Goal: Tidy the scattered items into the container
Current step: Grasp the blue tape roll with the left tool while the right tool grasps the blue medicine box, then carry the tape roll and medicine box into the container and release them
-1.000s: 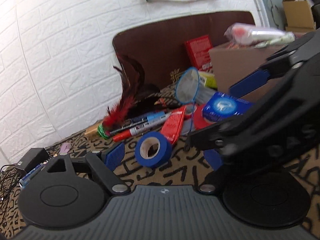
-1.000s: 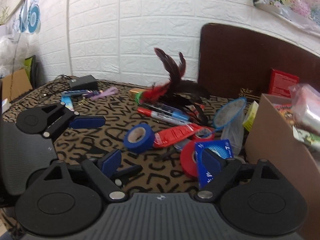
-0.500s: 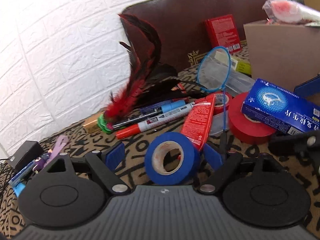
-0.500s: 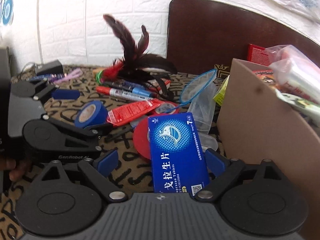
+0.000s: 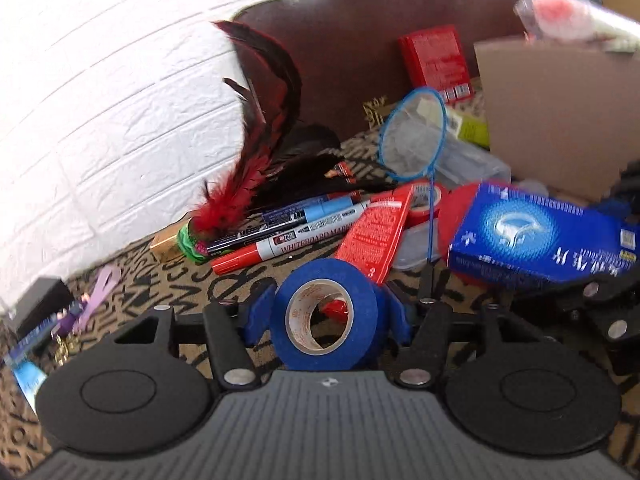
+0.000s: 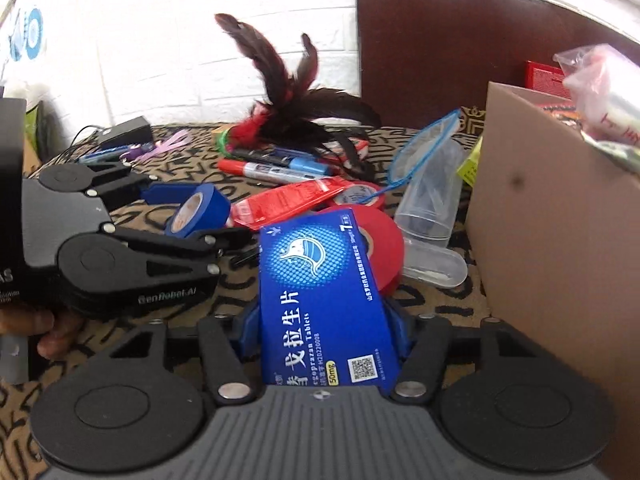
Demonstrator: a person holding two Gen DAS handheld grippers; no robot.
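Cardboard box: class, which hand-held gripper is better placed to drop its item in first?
Right. The right hand-held gripper, closing on the blue tablet box, sits beside the cardboard box; the left hand-held gripper, closing on the blue tape, is farther away.

— How many rolls of tape do you count?
— Three: one blue roll (image 5: 325,322), one big red roll (image 6: 376,242), and one smaller red roll (image 6: 358,196) behind it.
— Markers?
— Three: one red-capped marker (image 5: 280,244), one blue-capped marker (image 5: 308,214) and one black marker (image 5: 236,240).
— Boxes?
— One blue tablet box (image 6: 324,300), one red box (image 5: 436,62), one cardboard box (image 6: 560,220).
— Anything else?
— One red tube (image 6: 288,202), one feather toy (image 5: 248,176), one small blue net (image 5: 414,136).
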